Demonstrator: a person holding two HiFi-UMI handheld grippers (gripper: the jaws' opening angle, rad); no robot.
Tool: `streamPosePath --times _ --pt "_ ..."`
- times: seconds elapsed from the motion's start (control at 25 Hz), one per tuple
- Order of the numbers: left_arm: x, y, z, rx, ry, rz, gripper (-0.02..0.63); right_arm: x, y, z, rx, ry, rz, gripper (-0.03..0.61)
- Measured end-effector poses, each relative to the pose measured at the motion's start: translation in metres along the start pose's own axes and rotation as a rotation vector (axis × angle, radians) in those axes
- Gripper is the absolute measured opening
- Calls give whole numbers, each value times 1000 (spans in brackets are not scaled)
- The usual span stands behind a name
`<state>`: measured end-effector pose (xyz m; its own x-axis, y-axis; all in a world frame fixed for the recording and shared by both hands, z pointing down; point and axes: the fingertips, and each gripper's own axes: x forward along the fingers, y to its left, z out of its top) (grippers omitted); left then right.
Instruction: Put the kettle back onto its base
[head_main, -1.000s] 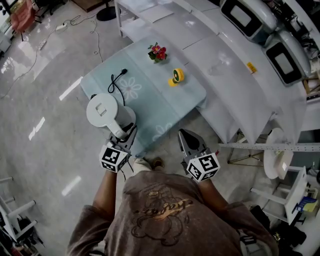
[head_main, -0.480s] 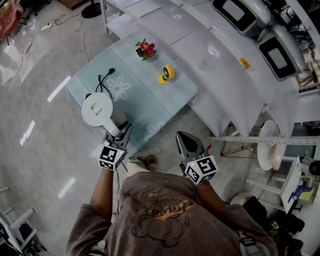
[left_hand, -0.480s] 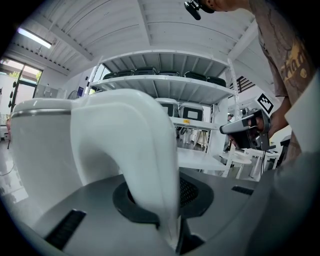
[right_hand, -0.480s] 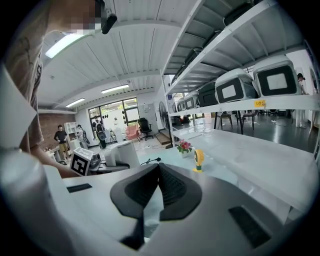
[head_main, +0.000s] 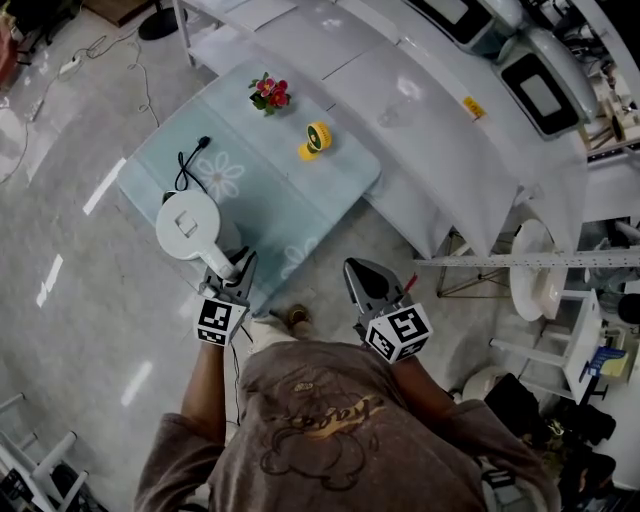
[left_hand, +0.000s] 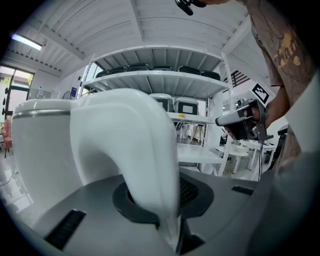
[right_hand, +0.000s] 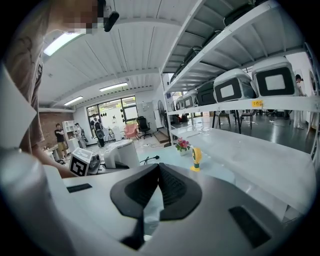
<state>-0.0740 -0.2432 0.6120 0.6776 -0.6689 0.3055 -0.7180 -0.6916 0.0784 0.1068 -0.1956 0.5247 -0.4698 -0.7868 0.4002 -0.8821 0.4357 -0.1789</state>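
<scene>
The white kettle is at the near left corner of the pale blue table. My left gripper is shut on its curved handle, which fills the left gripper view beside the kettle body. The base is hidden beneath the kettle, apart from a dark edge and its black cord. I cannot tell whether the kettle rests on it. My right gripper hangs off the table's near edge, shut with nothing in it. From there the kettle shows at the left.
A small pot of red flowers and a yellow mini fan stand at the table's far side. White shelving with boxy machines runs along the right. A shoe shows on the floor by the table's near edge.
The kettle and my left gripper have sunk a little towards the table's near left corner. The right gripper has kept still.
</scene>
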Motion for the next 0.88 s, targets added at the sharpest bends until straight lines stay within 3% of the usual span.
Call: streamPosePath --times 0.36,0.88 --pt "-7 -2 -10 -4 15 1 80 -2 4 -5 0 2 6 -3" --pt "-3 -17 -27 74 53 -17 86 -9 12 -12 -6 6 15 -3"
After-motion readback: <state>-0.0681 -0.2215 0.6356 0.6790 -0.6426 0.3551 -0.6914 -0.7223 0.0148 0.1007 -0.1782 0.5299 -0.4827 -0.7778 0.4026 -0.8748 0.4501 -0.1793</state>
